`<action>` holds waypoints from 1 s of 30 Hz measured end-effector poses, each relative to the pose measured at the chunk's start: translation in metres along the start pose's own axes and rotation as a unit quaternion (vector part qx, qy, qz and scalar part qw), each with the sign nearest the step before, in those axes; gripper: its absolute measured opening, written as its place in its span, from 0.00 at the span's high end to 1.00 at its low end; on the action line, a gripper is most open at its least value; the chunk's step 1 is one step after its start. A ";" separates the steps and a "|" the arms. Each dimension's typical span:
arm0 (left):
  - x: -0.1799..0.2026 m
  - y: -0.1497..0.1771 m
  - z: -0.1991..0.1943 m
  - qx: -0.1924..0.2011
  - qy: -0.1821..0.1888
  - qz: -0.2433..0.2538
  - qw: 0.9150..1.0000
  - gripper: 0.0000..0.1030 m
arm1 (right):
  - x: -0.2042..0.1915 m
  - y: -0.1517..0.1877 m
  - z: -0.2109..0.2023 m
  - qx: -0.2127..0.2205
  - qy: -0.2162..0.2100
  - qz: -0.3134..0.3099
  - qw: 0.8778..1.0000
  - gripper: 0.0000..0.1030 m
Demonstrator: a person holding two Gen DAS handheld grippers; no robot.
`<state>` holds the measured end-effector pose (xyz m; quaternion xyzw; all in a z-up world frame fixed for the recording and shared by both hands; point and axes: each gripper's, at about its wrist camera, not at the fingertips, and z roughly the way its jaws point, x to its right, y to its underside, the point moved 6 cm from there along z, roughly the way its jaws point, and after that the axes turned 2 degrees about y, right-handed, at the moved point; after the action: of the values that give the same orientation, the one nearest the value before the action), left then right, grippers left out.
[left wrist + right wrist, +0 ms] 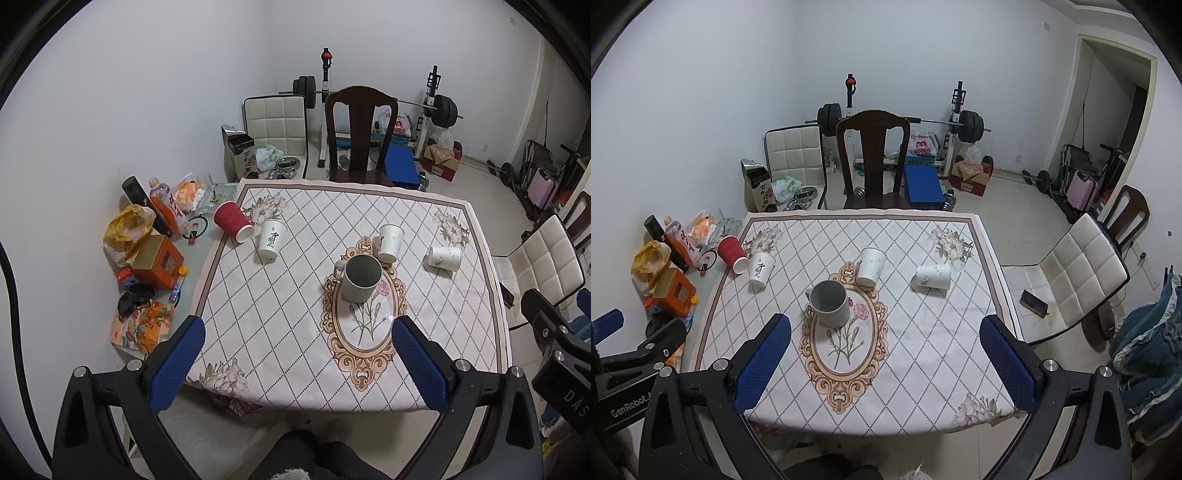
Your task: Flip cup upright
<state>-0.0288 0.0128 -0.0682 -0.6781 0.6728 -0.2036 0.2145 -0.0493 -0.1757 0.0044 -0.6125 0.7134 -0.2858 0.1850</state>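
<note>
Both wrist cameras hover high off the near edge of the table (480,280), looking forward and down across it toward the far wall. The left view sits further left, taking in the clutter beside the table; the right view reaches the doorway (1115,122). Both share the whole tabletop, the mug (360,277) (829,302) and the dark chair (360,129) (873,155).

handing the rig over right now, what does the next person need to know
Left gripper: open, empty, held above the near table edge.
Right gripper: open, empty, same height.
Grey mug: upright at the table centre.
Two white paper cups, one behind the mug and one far left, look upright.
Red cup lies on its side at the far left; another white cup lies on its side at the right.
Left to do: stand those two up.
</note>
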 end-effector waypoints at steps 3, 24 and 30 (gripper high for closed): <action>0.000 0.002 0.000 -0.003 0.002 -0.001 1.000 0.00 | 0.000 0.001 0.001 -0.002 0.000 -0.001 1.000 0.00; -0.002 0.006 0.000 -0.005 0.003 0.000 1.000 0.00 | -0.003 0.013 0.001 -0.015 -0.006 -0.003 1.000 0.00; -0.007 0.010 -0.004 0.000 0.006 -0.001 1.000 0.00 | -0.004 0.013 0.001 -0.014 -0.006 -0.004 1.000 0.00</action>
<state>-0.0394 0.0196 -0.0708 -0.6775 0.6737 -0.2074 0.2100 -0.0584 -0.1710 -0.0049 -0.6192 0.7142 -0.2728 0.1793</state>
